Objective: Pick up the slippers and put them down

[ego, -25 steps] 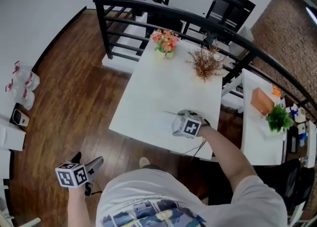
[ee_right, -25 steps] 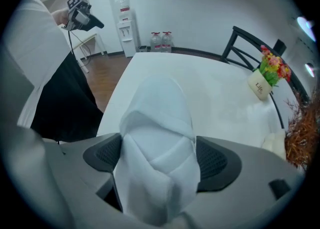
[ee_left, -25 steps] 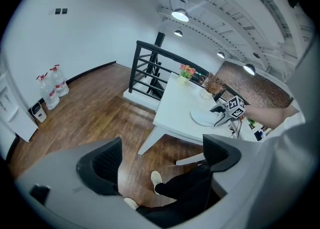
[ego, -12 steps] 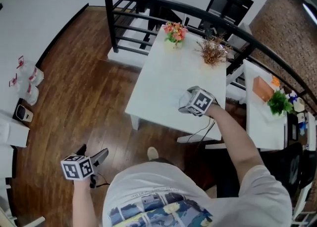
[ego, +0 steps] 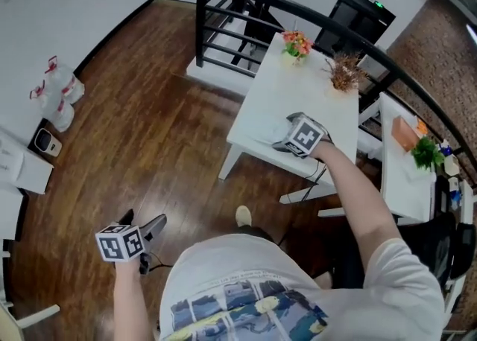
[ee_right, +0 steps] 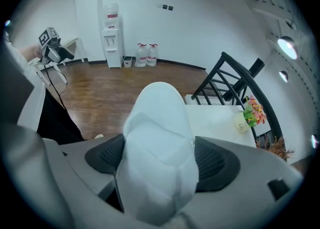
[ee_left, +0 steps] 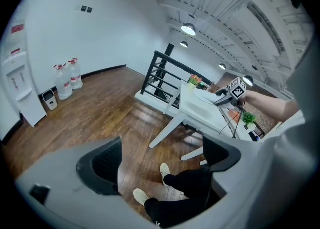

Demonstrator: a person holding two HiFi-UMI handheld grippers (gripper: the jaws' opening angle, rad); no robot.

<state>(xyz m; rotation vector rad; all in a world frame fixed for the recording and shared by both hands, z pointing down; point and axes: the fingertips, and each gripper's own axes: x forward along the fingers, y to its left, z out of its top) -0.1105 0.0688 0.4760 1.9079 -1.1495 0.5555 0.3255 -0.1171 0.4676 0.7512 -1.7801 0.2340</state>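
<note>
A white slipper [ee_right: 157, 138] fills the middle of the right gripper view, toe pointing away, and my right gripper [ee_right: 157, 160] is shut on it; its jaws have just been closing with the slipper between them. In the head view that gripper [ego: 292, 142] hangs over the near part of the white table [ego: 276, 97], and the left gripper view shows it far off [ee_left: 221, 101]. Down at my left side, my left gripper [ego: 149, 231] stands open over the wooden floor. Only the person's dark trousers and pale shoes show past its jaws [ee_left: 160, 160].
A flower pot [ego: 297, 44] and a dried plant [ego: 344, 71] stand at the table's far end. A black railing [ego: 223, 4] runs behind it. Water bottles [ego: 59, 94] and a small bin line the left wall; a water dispenser [ee_right: 111, 38] stands against the wall. A side table with a green plant [ego: 426, 153] is at the right.
My right gripper has lifted off the table top, still over its near part. The whole view has swung so the table now lies farther right. My left gripper stays low beside me.
</note>
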